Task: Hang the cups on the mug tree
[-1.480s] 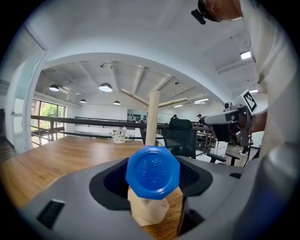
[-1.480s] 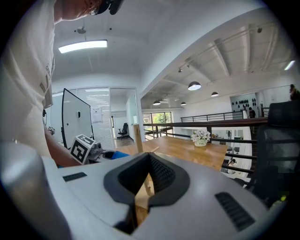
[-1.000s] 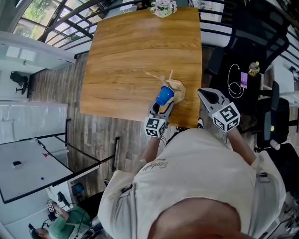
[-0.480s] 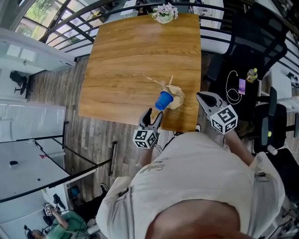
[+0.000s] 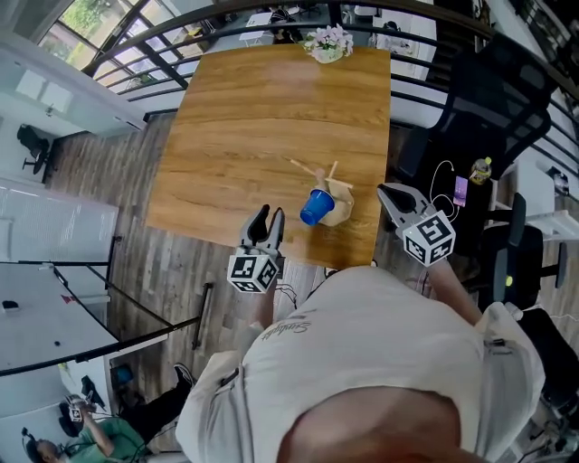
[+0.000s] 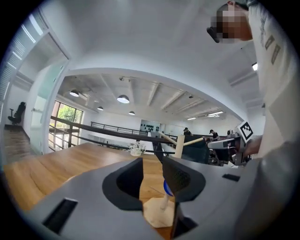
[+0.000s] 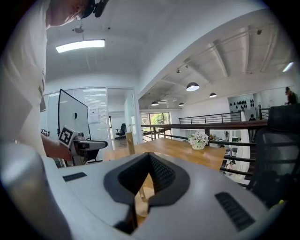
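Two grippers: both are low at the table's near side, with the tree between them.
Left gripper [image 5: 268, 217] [image 6: 152, 164]: its jaws are closing with nothing between them; the tips reach just over the near edge, left of the cup and clear of it.
Right gripper [image 5: 389, 192] [image 7: 149, 157]: its jaws are together at the tips and hold nothing; it sits just off the right edge, beside the tree.
Near edge: the table [image 5: 253, 118] ends right in front of the person, with plank floor [image 5: 154, 262] below and to the left.
Cup [image 5: 317, 206] [image 6: 165, 186]: blue, it hangs on the tree's near-left side, tilted, mouth toward the left gripper.
Tree [image 5: 336, 201] [image 6: 179, 146]: wooden, it stands on its base close to the near right corner; two pegs stick out toward the far left.
Open room: bare tabletop spreads left of the tree and beyond it.
Far edge: flowers [image 5: 327, 41] stand at the middle, with a railing [image 5: 271, 18] behind.
Right side: a black chair [image 5: 493, 99] and a bottle [image 5: 479, 168] crowd the space past the edge.
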Demonstrator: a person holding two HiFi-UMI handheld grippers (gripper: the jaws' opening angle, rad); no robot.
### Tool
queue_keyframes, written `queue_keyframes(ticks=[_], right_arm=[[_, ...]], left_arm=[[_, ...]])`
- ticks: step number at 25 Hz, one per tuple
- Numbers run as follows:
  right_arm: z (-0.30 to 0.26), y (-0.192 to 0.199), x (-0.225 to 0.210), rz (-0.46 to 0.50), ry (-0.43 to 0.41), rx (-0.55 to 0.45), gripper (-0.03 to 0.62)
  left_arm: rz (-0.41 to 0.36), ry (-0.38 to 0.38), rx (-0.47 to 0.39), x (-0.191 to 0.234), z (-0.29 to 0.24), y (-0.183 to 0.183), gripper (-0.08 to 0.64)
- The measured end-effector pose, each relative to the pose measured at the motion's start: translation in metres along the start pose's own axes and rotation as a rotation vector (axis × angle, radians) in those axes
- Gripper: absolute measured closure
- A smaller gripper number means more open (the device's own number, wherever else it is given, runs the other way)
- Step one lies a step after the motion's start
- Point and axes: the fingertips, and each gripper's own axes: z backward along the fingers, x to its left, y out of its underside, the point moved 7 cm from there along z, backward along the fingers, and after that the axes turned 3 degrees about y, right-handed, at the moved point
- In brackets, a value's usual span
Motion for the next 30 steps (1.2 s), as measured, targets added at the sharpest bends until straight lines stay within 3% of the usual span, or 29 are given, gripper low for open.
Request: queue_keyframes(ticks=[3, 5, 13, 19, 30], right_arm=[[-0.001, -0.011, 0.001, 0.009, 0.009, -0.024, 0.598], [0.000, -0.018, 0.000, 0.015, 0.018, -0.043, 0.598], [0.013, -0.055, -0.014, 0.048, 0.079, -0.121, 0.598], [0.022, -0.070, -0.016, 0.063, 0.107, -0.168, 0.598], [0.022, -0.062, -0.020, 0.057, 0.127, -0.166, 0.598]], left_arm=[[-0.047, 0.026, 0.006, -0.003, -0.006, -0.025, 0.491], [-0.053, 0.058, 0.005, -0.007, -0.011, -0.036, 0.505], [-0.082, 0.163, -0.017, -0.026, -0.038, -0.065, 0.515], [-0.093, 0.189, -0.047, -0.031, -0.045, -0.082, 0.515], [-0.077, 0.217, -0.016, -0.038, -0.052, -0.072, 0.515]])
